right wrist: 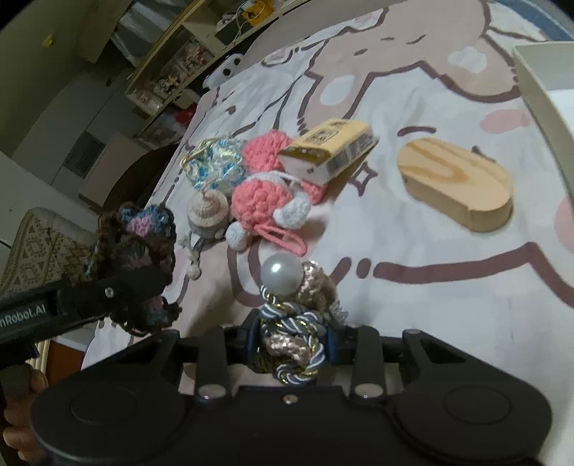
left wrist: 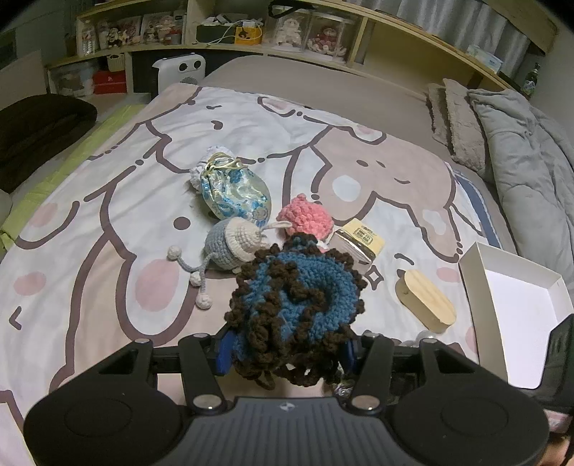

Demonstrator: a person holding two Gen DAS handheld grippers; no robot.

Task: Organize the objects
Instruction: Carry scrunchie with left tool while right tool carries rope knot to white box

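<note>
Left tool point(left wrist: 287, 353) clamped on one blue-brown crochet pouch point(left wrist: 296, 304); right tool point(right wrist: 292, 340) clamped on one pearl cord knot point(right wrist: 294, 315). On bed: two crochet pouches, one brocade pouch point(left wrist: 233, 190), one wooden block point(right wrist: 455, 186).

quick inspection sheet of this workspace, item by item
surface: cartoon blanket spread over a bed
job's things: blue-brown crochet piece in left tool; pearl cord knot in right tool; pink crochet toy, grey crochet pouch, brocade pouch, yellow box, wooden block lying loose; white tray at right
clutter: folded duvet
grippers: both shut on their items
cables: white cable on shelf
surroundings: shelves with figurines
</note>
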